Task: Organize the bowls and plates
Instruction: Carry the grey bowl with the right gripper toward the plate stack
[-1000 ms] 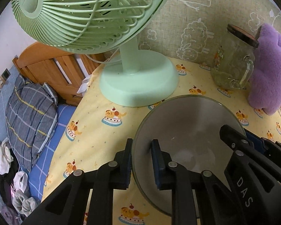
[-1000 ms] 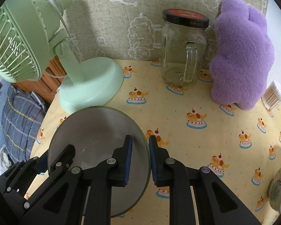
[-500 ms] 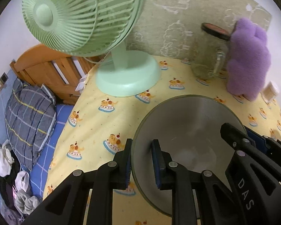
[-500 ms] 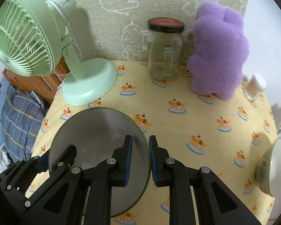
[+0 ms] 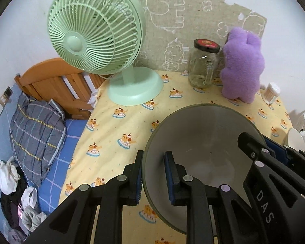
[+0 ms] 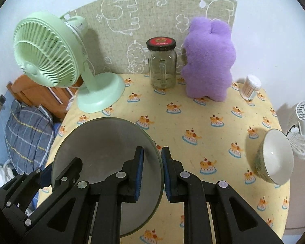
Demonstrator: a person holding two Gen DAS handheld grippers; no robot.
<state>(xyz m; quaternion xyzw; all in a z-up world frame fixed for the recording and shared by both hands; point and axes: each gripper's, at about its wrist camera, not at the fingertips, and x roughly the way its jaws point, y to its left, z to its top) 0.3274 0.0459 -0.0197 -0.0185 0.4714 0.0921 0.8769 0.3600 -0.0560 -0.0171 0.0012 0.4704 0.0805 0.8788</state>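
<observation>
Two tongs, left (image 5: 153,178) and right (image 6: 151,174), each pinch opposite rims of a grey bowl (image 6: 103,152), steadying it above the table (image 6: 203,122), near the green fan (image 6: 50,55).

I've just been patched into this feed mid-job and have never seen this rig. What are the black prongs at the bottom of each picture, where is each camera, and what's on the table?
There is no robot arm: a person holds one hand gripper in each hand. The black prongs are each gripper's two fingers, seen by a fisheye camera mounted just behind them, looking forward.

In the left wrist view, the left gripper pinches the left rim of a grey glass plate. In the right wrist view, the right gripper pinches the plate's right rim. Each gripper also shows at the edge of the other's picture.

On the yellow tablecloth stand a green fan, a lidded glass jar mug, a purple plush toy, a cotton swab tub and, at the right, a white bowl with a patterned outside.
</observation>
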